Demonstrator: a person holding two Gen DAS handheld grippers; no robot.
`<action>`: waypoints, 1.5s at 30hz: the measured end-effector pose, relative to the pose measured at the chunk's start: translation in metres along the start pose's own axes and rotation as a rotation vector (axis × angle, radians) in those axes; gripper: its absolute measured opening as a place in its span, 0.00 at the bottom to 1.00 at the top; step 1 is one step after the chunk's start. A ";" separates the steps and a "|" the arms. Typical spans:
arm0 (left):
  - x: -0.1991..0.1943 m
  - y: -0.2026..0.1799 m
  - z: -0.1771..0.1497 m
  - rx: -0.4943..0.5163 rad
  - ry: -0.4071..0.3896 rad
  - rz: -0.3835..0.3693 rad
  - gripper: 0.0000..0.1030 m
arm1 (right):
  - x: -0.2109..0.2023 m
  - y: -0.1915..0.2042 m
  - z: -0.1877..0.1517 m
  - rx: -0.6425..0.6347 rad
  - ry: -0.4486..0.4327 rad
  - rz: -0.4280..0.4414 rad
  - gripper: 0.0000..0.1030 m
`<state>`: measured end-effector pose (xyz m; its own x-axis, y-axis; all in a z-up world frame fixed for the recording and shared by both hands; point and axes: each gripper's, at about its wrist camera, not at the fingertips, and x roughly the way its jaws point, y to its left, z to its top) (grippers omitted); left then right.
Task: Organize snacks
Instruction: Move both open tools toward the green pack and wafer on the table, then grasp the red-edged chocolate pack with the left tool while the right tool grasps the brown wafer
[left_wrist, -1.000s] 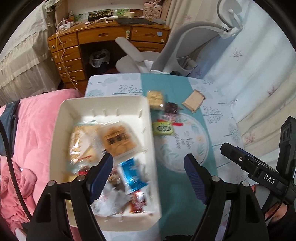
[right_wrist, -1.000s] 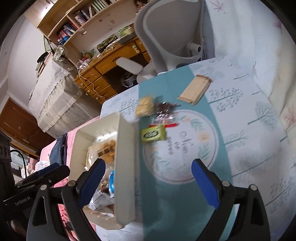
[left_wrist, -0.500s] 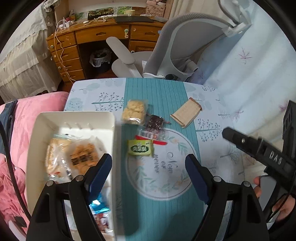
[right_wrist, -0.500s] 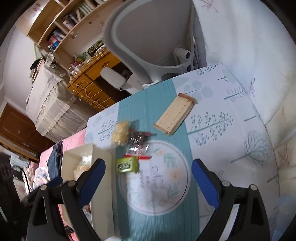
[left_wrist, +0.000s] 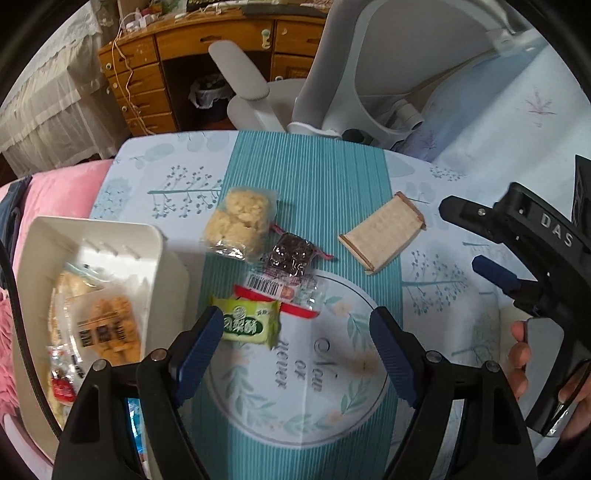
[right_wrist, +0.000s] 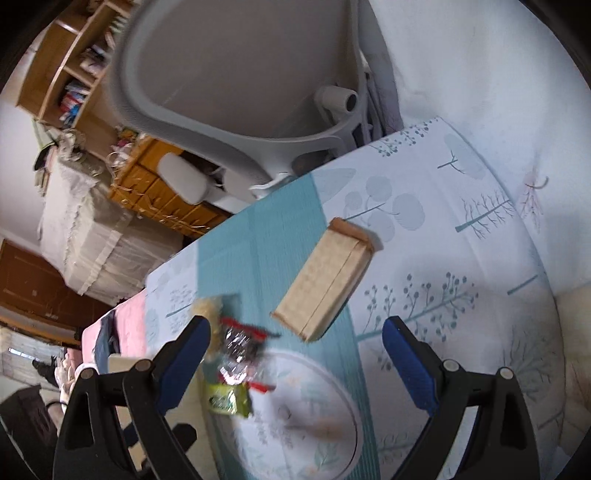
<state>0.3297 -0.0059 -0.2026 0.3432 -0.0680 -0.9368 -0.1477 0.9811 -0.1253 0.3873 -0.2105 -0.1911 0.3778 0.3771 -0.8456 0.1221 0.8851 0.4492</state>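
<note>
On the tablecloth lie a green snack packet (left_wrist: 251, 324), a clear packet with a red strip (left_wrist: 280, 290), a dark brown packet (left_wrist: 291, 254), a pale rice-cracker packet (left_wrist: 240, 221) and a tan wafer block (left_wrist: 382, 232). The white bin (left_wrist: 162, 258) at the left holds several snacks. My left gripper (left_wrist: 297, 343) is open and empty, just above the green packet. My right gripper (right_wrist: 297, 350) is open and empty, with the wafer block (right_wrist: 325, 280) ahead between its fingers. It also shows in the left wrist view (left_wrist: 495, 273).
A grey office chair (left_wrist: 347, 74) stands at the table's far edge, with a wooden desk (left_wrist: 177, 48) behind it. Pink bedding (left_wrist: 55, 192) lies left of the bin. A white patterned sheet (right_wrist: 480, 92) rises at the right.
Both grippers have moved forward and right, away from the bin and toward the loose snacks. The wafer block is now closer in the right wrist view. Both stayed open.
</note>
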 end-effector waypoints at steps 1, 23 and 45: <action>0.006 -0.001 0.002 -0.005 0.002 0.004 0.78 | 0.008 -0.002 0.003 0.009 0.011 -0.005 0.92; 0.112 0.005 0.024 -0.058 0.007 0.043 0.78 | 0.105 0.007 0.009 -0.122 0.060 -0.196 0.92; 0.139 -0.001 0.041 -0.045 -0.043 0.103 0.72 | 0.103 0.006 0.013 -0.238 0.075 -0.367 0.61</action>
<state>0.4152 -0.0091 -0.3193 0.3636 0.0420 -0.9306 -0.2260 0.9731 -0.0444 0.4389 -0.1701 -0.2721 0.2803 0.0373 -0.9592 0.0178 0.9989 0.0441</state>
